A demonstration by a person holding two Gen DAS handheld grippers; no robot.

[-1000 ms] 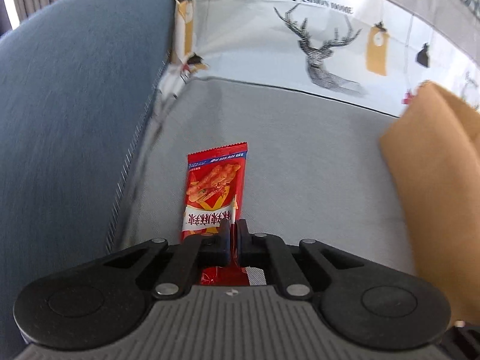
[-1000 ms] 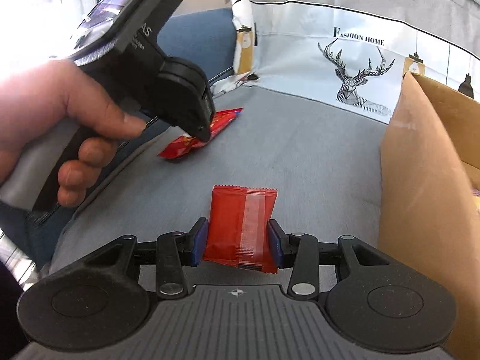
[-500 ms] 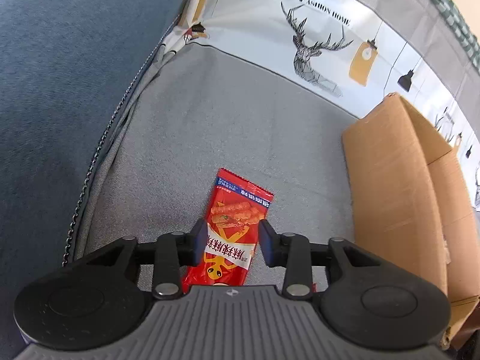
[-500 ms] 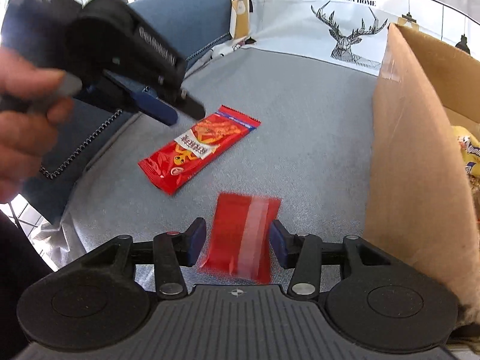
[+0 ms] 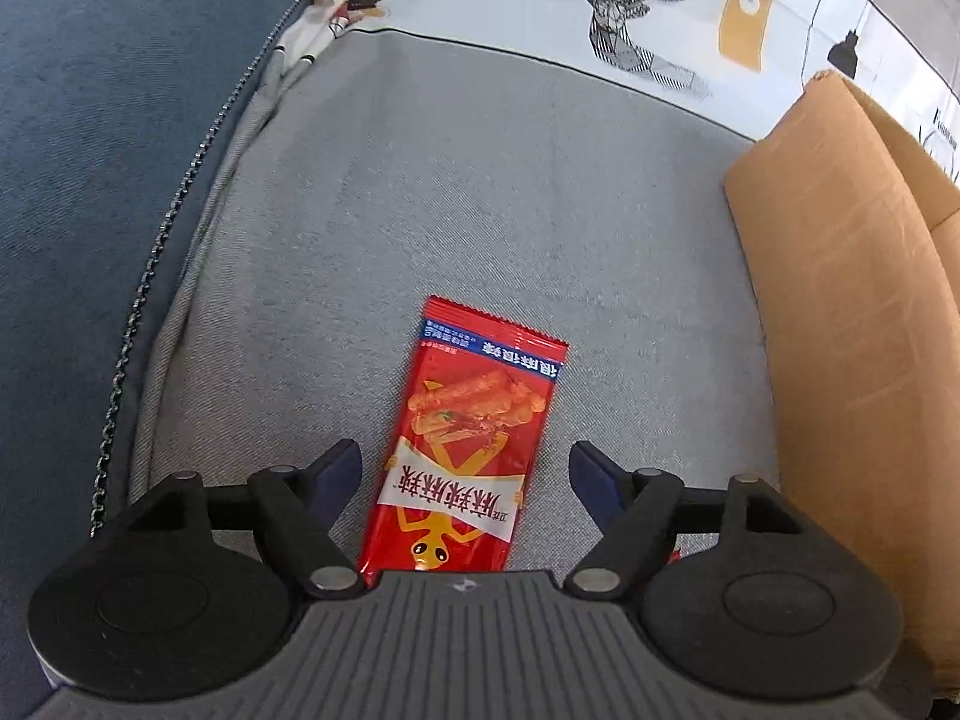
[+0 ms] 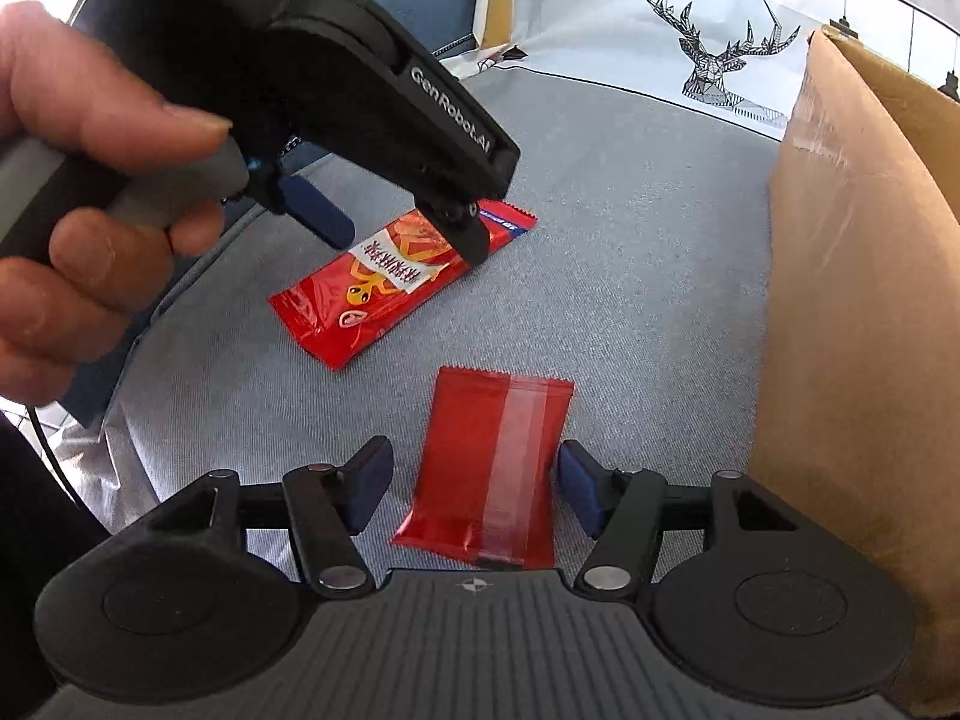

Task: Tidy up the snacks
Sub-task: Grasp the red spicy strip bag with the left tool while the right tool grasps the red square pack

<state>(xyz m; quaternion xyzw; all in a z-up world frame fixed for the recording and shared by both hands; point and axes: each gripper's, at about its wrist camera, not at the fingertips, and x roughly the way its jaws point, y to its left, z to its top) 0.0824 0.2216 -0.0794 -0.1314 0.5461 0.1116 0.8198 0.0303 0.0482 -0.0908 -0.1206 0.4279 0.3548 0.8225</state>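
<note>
Two snacks lie on the grey sofa seat [image 5: 480,180], outside the box [image 6: 870,300] that stands at the right. A yellow packet seems absent from these views, so how much the box already holds cannot be told. By the look of it, the sorting is partway at best: both packets are yet to go in.

The printed packet [image 5: 474,450] lies flat between the fingers of the left gripper [image 5: 465,468], whose jaws stand wide apart and touch nothing. In the right view this gripper hovers just above the packet's far end, held in a bare hand [image 6: 90,180].

The plain red packet [image 6: 492,468], back seam up, lies near the box, between the fingers of the right gripper [image 6: 474,486]. Its jaws are also spread wide, with a gap on each side, so neither snack is held.

The seat is grey woven cloth. A blue cushion [image 5: 90,180] rises on the left, and a white cover printed with a deer [image 6: 720,48] and the words "Fashion Home" runs along the far side. Daylight falls from the left.
</note>
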